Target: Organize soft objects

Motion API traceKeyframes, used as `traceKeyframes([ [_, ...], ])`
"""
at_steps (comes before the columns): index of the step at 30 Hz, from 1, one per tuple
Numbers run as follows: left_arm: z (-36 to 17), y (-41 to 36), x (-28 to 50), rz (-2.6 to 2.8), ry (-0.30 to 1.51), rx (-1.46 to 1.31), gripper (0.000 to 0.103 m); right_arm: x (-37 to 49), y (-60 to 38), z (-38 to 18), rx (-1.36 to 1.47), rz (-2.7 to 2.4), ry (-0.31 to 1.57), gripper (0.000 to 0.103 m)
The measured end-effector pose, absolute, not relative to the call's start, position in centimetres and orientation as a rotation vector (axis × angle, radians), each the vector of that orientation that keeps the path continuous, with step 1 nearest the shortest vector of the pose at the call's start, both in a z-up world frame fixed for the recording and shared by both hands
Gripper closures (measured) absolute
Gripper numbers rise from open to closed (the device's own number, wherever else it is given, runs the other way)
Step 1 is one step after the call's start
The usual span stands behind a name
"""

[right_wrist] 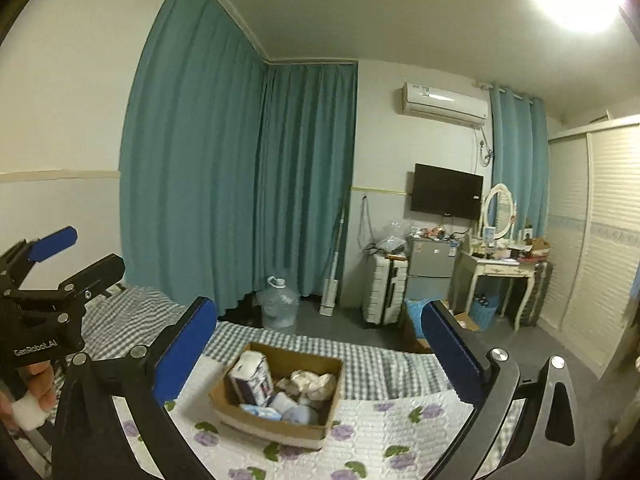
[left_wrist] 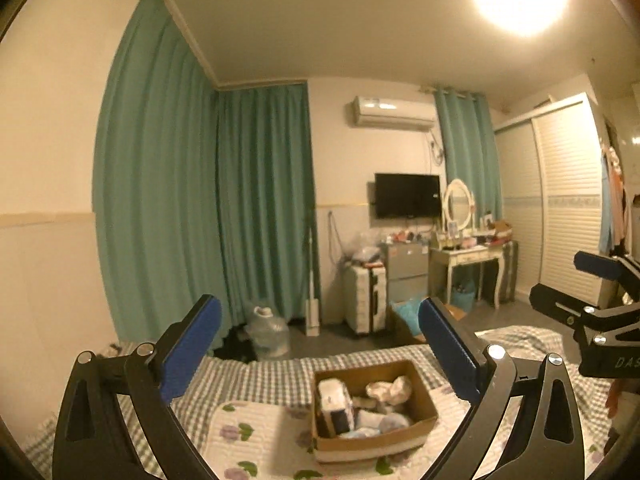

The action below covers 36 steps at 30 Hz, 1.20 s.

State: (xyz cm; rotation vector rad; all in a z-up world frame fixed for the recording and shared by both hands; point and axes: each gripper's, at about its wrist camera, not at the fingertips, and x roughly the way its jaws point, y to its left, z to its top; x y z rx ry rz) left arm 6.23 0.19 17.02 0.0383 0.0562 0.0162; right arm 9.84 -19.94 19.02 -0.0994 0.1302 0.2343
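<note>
1. My left gripper: blue-padded fingers spread wide, nothing between them, held above the bed. In the right wrist view it shows at the left edge, also agape.

2. My right gripper: fingers set wide apart, holding nothing. In the left wrist view it shows at the right edge.

3. Quilted floral pad: white with purple flowers, lying on the bed under the box.

4. Cardboard box: open-topped, resting on the pad, between and beyond both pairs of fingers. Contents: an upright tissue pack at its left end, a crumpled beige soft item at the back, a pale blue rounded soft item at the front. Others I cannot identify.

5. Checked bedspread: grey and white, beyond the pad.

6. Water jug: on the floor by the teal curtains.

7. White suitcase, small fridge, dressing table with oval mirror: along the far wall.

8. Television and air conditioner: wall-mounted above.
</note>
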Motion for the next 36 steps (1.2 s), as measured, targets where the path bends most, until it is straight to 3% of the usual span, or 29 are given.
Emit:
traceKeyframes([
  [9,7.3,-0.2,8.8,0.080,0.188,0.039,0.002,11.9,-20.6,8.5,-0.012,0.275,0.163,0.000],
  [16,4.2,0.0,10.0,0.092,0.264,0.037,0.002,15.1,-20.2,1.9,-0.001,0.259,0.288,0.000],
  [36,2.1,0.1,10.7,0.064,0.327,0.031,0.002,15.3,-19.7,1.4,0.002,0.264,0.308,0.000],
])
